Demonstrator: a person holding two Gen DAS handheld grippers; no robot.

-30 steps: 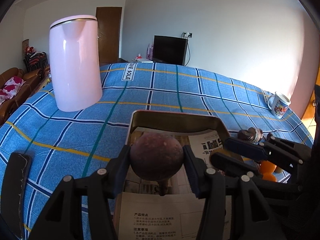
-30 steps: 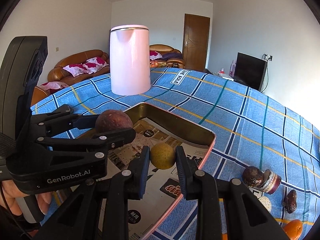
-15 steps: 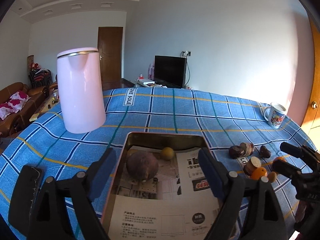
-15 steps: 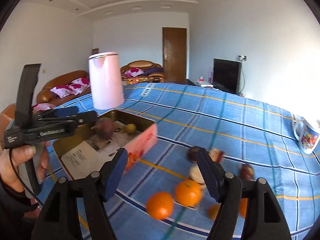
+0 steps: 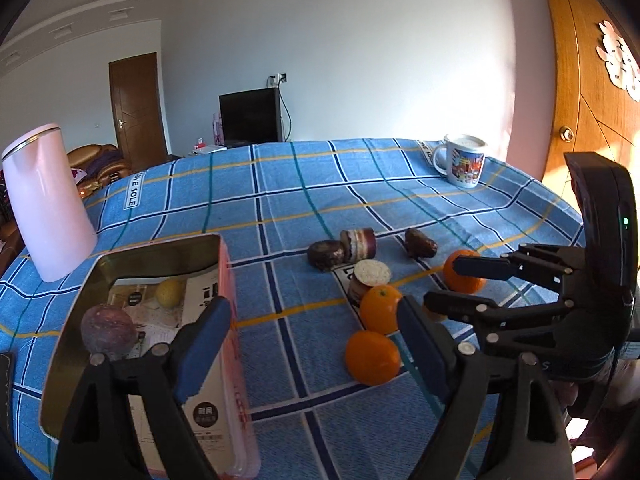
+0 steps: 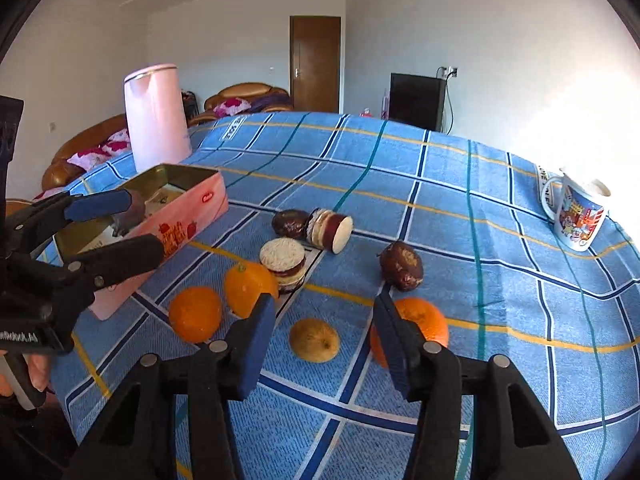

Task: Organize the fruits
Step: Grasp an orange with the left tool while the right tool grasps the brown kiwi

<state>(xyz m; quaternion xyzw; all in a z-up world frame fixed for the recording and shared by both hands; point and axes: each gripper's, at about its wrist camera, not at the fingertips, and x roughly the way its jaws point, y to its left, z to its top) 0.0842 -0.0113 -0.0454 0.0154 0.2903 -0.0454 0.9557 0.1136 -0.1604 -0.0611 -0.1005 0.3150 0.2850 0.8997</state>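
A pink tin box (image 5: 230,280) (image 6: 188,216) lined with paper holds a purple passion fruit (image 5: 108,330) and a small yellow fruit (image 5: 170,293). Three oranges (image 6: 195,314) (image 6: 249,284) (image 6: 420,318) and a yellow-brown fruit (image 6: 315,340) lie on the blue checked cloth. My left gripper (image 5: 312,340) is open and empty, beside the box and near two oranges (image 5: 373,358) (image 5: 380,308). My right gripper (image 6: 325,334) is open and empty, its fingers on either side of the yellow-brown fruit, just behind it.
Brown and cream cake-like snacks (image 6: 330,229) (image 6: 285,262) and two dark brown items (image 6: 401,266) (image 6: 289,223) lie mid-table. A pink kettle (image 6: 157,118) stands at the far left, a printed mug (image 6: 576,214) at the far right. A wooden door (image 5: 588,92) is to the right.
Both grippers opened, leaving the passion fruit and the small yellow fruit in the box. Both then swung right, away from the box, toward the oranges on the cloth.
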